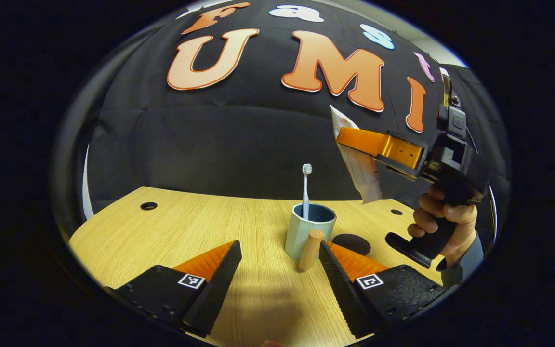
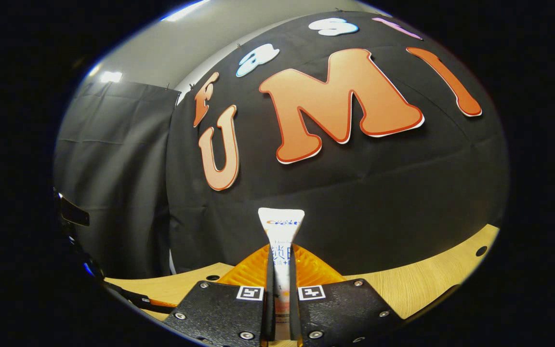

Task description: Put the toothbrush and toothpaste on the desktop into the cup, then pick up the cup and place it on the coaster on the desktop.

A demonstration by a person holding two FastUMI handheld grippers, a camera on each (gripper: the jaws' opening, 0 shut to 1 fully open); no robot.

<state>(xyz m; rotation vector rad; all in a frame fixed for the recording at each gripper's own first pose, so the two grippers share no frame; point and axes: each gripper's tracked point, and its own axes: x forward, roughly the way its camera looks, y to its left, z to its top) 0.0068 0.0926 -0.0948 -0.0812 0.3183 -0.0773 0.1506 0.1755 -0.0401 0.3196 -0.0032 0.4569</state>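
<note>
A: Toothbrush [image 1: 306, 190] is standing in the cup [image 1: 309, 231] on the surface [image 1: 162, 231]. Left gripper [image 1: 277, 274] jaws?

B: Gaping wide before the cup. Right gripper [image 2: 281, 289] jaws are clamping the toothpaste [image 2: 281, 241], hanging above the cup, near the coaster [image 1: 352, 243], probably.

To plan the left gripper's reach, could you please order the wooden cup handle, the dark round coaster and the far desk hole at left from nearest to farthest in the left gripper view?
1. Wooden cup handle, between the fingertips, slightly right.
2. Dark round coaster, behind the right finger.
3. Far desk hole, left, near the desk's back edge.
</note>
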